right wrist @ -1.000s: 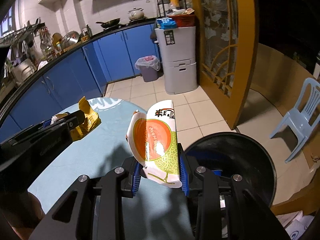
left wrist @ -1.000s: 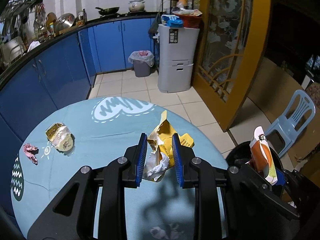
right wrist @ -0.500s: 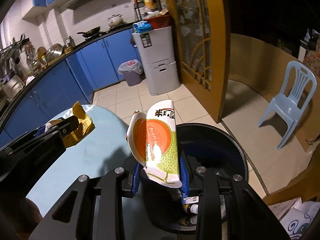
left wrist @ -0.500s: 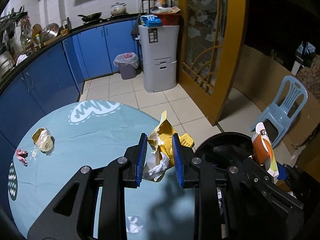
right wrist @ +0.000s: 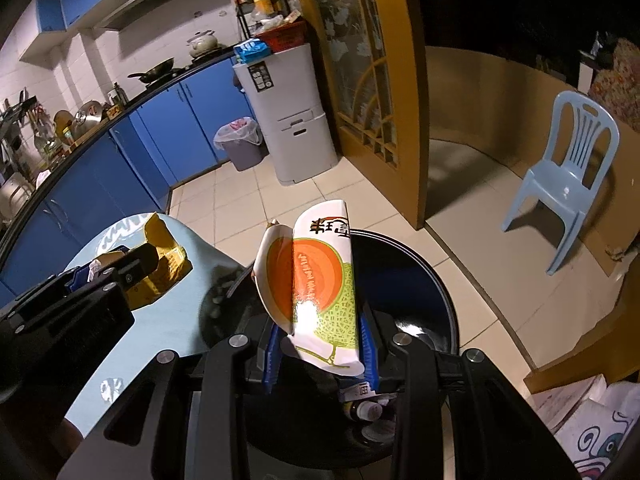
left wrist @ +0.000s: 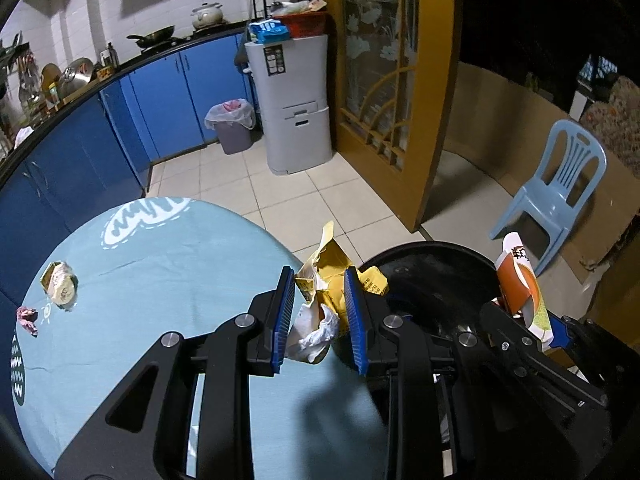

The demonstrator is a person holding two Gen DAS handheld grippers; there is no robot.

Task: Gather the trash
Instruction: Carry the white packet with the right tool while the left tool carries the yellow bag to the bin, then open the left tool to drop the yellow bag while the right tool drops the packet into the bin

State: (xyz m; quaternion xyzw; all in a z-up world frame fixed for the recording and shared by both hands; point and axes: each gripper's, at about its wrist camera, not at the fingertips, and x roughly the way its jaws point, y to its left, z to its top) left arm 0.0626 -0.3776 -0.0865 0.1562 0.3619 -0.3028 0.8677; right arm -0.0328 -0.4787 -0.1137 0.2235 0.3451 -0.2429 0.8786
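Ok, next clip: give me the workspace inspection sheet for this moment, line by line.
Surface: round table under a light blue cloth, white and dark prints.
Job's things: crumpled yellow wrapper in left gripper; melon-print white carton in right gripper, above black round bin beside the table, bottles inside.
Clutter: on the cloth, clear-wrapped bun packet and pink crumpled scrap.
Grippers: both closed on their items.
Cables: nothing seen.
Surroundings: blue kitchen cabinets, grey lined waste bin, grey cabinet unit, pale blue plastic chair, tiled floor.
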